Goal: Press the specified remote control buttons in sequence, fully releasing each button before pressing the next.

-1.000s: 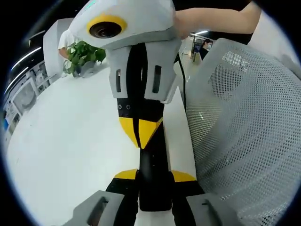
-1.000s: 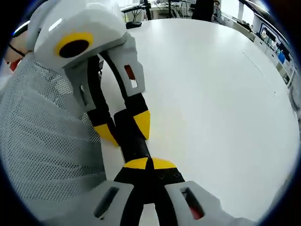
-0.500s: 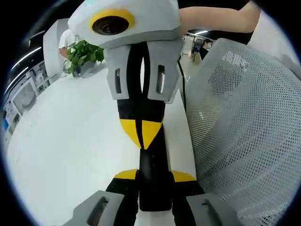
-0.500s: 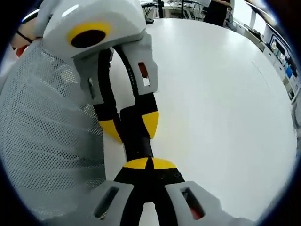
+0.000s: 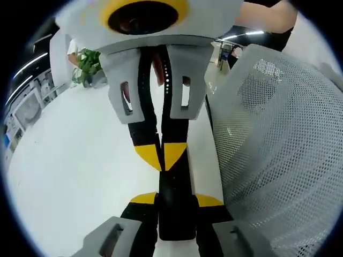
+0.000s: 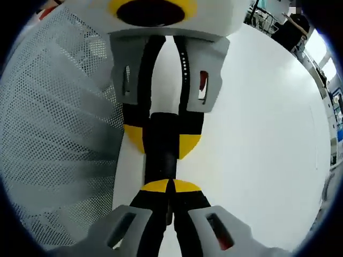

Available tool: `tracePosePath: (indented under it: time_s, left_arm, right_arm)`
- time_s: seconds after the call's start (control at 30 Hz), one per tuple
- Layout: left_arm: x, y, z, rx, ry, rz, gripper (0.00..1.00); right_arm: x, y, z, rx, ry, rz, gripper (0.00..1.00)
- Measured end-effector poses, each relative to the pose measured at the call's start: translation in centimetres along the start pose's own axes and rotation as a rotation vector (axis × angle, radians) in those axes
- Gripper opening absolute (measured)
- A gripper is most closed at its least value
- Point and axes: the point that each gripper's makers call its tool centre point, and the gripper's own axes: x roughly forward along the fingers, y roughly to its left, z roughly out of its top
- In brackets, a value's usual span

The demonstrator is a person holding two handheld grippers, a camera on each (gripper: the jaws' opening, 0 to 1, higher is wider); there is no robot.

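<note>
Left gripper (image 5: 174,201) clamps the black remote (image 5: 175,184) over the white table (image 5: 69,176) w/ right gripper (image 6: 169,186), jaws together, tips on it: press step, next lift fully clear.

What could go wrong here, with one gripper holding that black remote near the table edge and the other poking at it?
The remote is clamped only at one end by the left gripper, so a push from the right gripper might tip it or make it slip. Both sit close to the table edge beside the mesh chair, where a drop looks possible. The right gripper's shut tips also hide the buttons, so a wrong press seems likely.
</note>
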Motion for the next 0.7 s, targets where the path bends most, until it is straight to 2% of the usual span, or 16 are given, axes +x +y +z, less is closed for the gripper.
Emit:
tracePosePath:
  time_s: [0.17,0.27,0.37,0.5,0.7]
  left_arm:
    - [-0.03,-0.02,0.05,0.001,-0.001,0.0,0.26]
    - [-0.02,-0.02,0.02,0.002,-0.002,0.001,0.26]
    - [0.06,-0.11,0.04,0.031,0.003,0.006,0.26]
    - [0.05,-0.13,0.0,0.036,0.007,0.008,0.26]
    - [0.02,-0.11,-0.03,0.034,0.004,0.009,0.26]
  right_arm:
    - [-0.01,-0.1,-0.14,0.104,-0.002,0.022,0.0]
    - [0.02,-0.15,-0.15,0.131,0.003,0.029,0.0]
    - [0.11,-0.17,-0.19,0.264,0.008,0.064,0.0]
    - [0.18,-0.36,-0.32,0.352,0.018,0.088,0.0]
    - [0.29,-0.46,-0.39,0.531,0.084,0.095,0.0]
